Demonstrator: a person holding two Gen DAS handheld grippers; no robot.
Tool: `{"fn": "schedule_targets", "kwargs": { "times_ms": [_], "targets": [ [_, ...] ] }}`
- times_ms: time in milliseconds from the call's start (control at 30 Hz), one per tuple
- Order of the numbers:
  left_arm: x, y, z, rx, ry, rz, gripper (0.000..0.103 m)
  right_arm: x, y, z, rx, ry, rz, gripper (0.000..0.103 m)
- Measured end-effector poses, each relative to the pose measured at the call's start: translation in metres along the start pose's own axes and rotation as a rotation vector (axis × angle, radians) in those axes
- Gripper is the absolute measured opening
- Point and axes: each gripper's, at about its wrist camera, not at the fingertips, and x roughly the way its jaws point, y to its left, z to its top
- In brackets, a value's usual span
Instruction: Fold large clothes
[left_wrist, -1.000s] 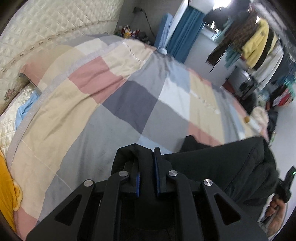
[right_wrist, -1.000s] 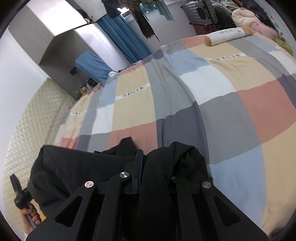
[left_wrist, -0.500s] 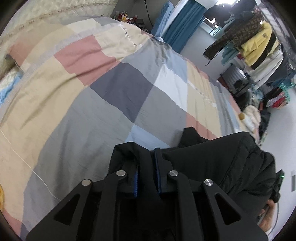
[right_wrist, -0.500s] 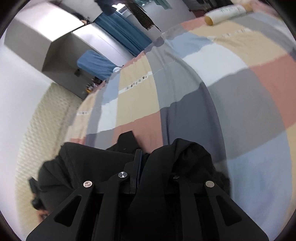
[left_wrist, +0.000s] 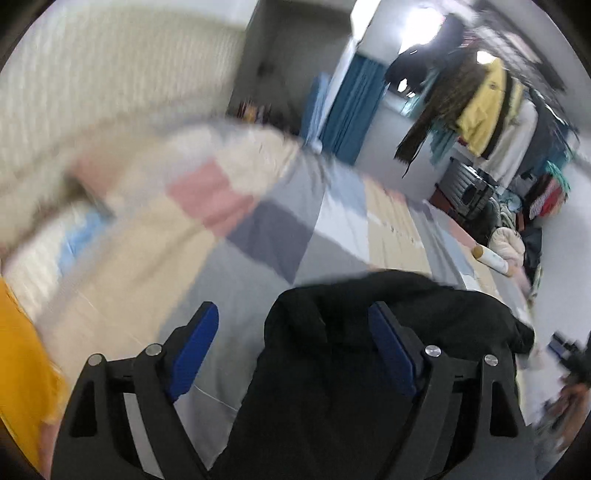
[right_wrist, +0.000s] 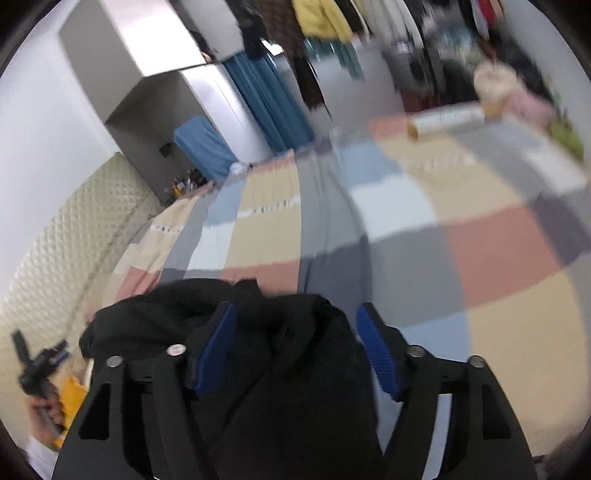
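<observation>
— Both of your grippers have let go since the earlier frame. Your left gripper (left_wrist: 291, 350) was pinched onto a fold of the black garment (left_wrist: 369, 354); its jaws have just been opening and now stand wide, blue pads (left_wrist: 192, 350) well apart. The cloth still lies between them, close against the right-hand pad and clear of the left-hand one, so nothing is clamped.

— And my right one?

— Same story. Your right gripper (right_wrist: 295, 350) had the fabric nipped a moment ago; its jaws have just been opening too, and they stand wide now. The black garment (right_wrist: 288, 369) bulges up between its pads (right_wrist: 376, 354), but they no longer press on it.

— Where is the garment now?

— On the near edge of the bed, bunched in a dark heap on the patchwork bedspread (right_wrist: 406, 221), directly beneath both grippers. In the left view the bedspread (left_wrist: 258, 229) shows bare past the left pad, where before the cloth covered that spot.

— Anything else changed?

— Both views have tipped up from the bed: you now see more of the quilted headboard (left_wrist: 110, 92) and the hanging clothes (left_wrist: 480, 110), all smeared by motion. The white roll (right_wrist: 447, 120) at the far end of the bed sits nearer the middle of the right view than before. Your left hand (right_wrist: 40, 402) shows at the lower left edge of the right view.
</observation>
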Motion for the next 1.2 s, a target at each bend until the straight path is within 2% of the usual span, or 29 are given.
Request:
{"fn": "schedule_targets", "kwargs": {
  "times_ms": [100,233,333,467,567,633,667,867,1033,1200],
  "targets": [
    [-0.016,-0.026,-0.007,0.065,-0.050,-0.052,0.083,-0.017,0.031,-0.008,-0.055,-0.065,0.017,0.082],
    [-0.006,-0.072,-0.025,0.167,-0.033,-0.102,0.083,-0.006,0.079,-0.029,-0.158,-0.077,0.015,0.086],
    [0.024,-0.103,-0.037,0.241,0.001,-0.077,0.083,0.021,0.114,-0.050,-0.230,-0.043,0.008,0.087],
    [0.066,-0.121,-0.048,0.269,0.047,-0.048,0.083,0.070,0.141,-0.075,-0.309,0.030,-0.027,0.088],
    [0.086,-0.128,-0.053,0.291,0.055,-0.018,0.083,0.099,0.147,-0.085,-0.316,0.068,-0.039,0.088],
    [0.095,-0.131,-0.058,0.299,0.062,-0.007,0.083,0.113,0.150,-0.087,-0.329,0.071,-0.053,0.094],
    [0.100,-0.131,-0.059,0.299,0.067,-0.006,0.083,0.122,0.150,-0.086,-0.330,0.064,-0.061,0.099],
    [0.131,-0.123,-0.055,0.269,0.076,-0.015,0.083,0.159,0.147,-0.077,-0.317,0.079,-0.067,0.103],
    [0.152,-0.117,-0.053,0.233,0.087,-0.027,0.084,0.181,0.146,-0.076,-0.326,0.071,-0.070,0.103],
    [0.162,-0.117,-0.054,0.233,0.091,-0.007,0.084,0.201,0.144,-0.078,-0.324,0.063,-0.073,0.103]
  ]
}}
